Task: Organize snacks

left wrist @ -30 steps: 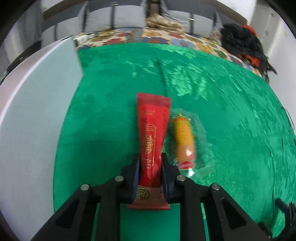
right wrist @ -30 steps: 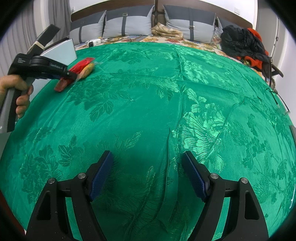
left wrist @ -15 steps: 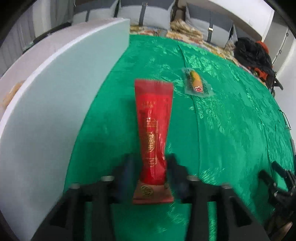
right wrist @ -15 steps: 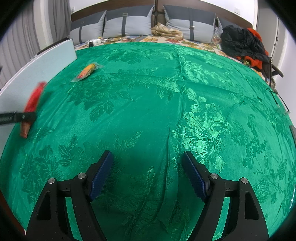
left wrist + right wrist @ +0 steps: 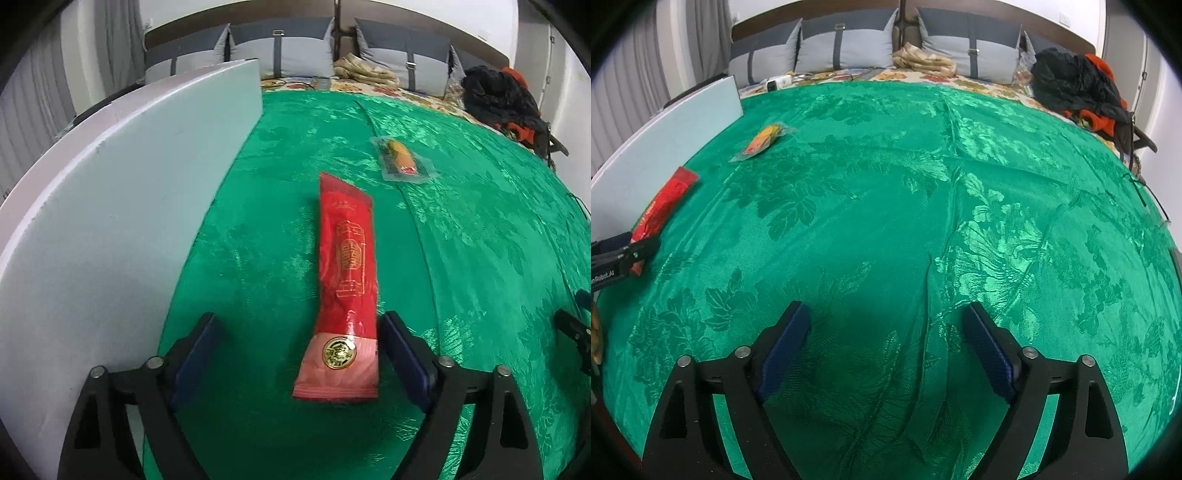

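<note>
You have 2 snacks on the green cloth: 1 red packet and 1 clear-wrapped orange snack. The red packet lies flat between the fingers of your left claw, nearer the right finger; the claw is spread wide and pinches nothing. The orange snack lies further ahead, to the right, apart from the packet. Your right claw is also spread, over bare cloth. 1 pale blue board stands along the left edge. Behind: approx. 4 grey pillows, 1 black-orange clothes pile, white walls.
</note>
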